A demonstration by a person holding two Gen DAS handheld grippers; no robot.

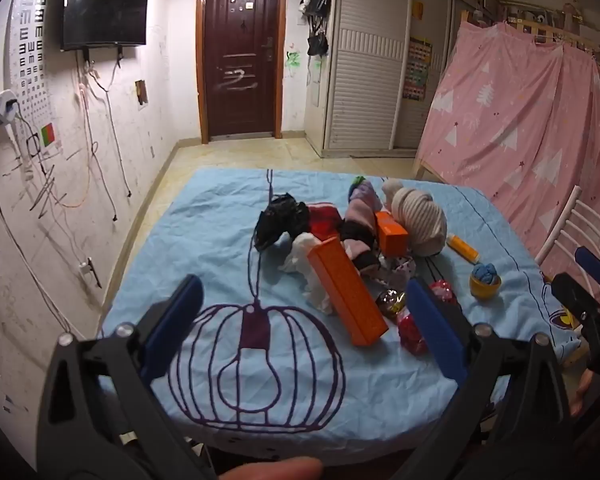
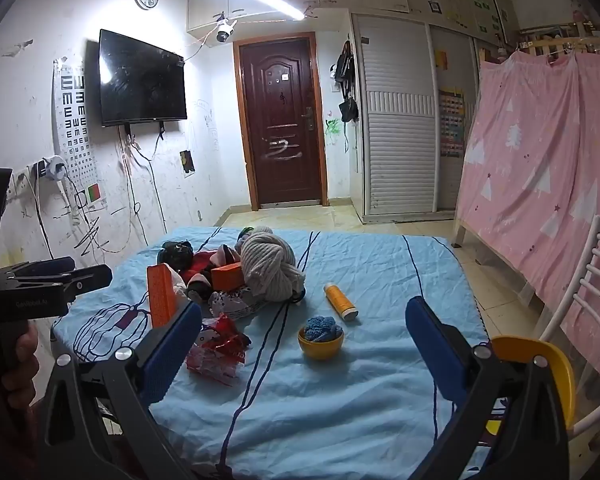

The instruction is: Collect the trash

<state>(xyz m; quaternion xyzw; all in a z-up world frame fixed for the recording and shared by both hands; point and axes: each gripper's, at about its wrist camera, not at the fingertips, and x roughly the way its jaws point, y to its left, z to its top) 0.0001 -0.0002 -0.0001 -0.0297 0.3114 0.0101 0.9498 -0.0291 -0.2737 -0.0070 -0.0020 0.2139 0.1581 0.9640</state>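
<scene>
Both my left hand-held gripper point(image 1: 304, 328) and right hand-held gripper point(image 2: 304, 344) gape wide, empty, above the counter point(image 2: 380, 400); red wrappers point(image 2: 220, 352) lie at ten o'clock of the right.

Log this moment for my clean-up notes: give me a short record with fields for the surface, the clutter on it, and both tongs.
surface: table under a light blue cloth with a purple lamp drawing
clutter: long orange box, smaller orange box, black plastic bag, crumpled white tissue, red wrapper, striped knit bundle
other items: yellow bowl holding a blue knitted piece, orange tube lying flat
left tongs: open, empty, above the cloth
right tongs: open, empty
</scene>
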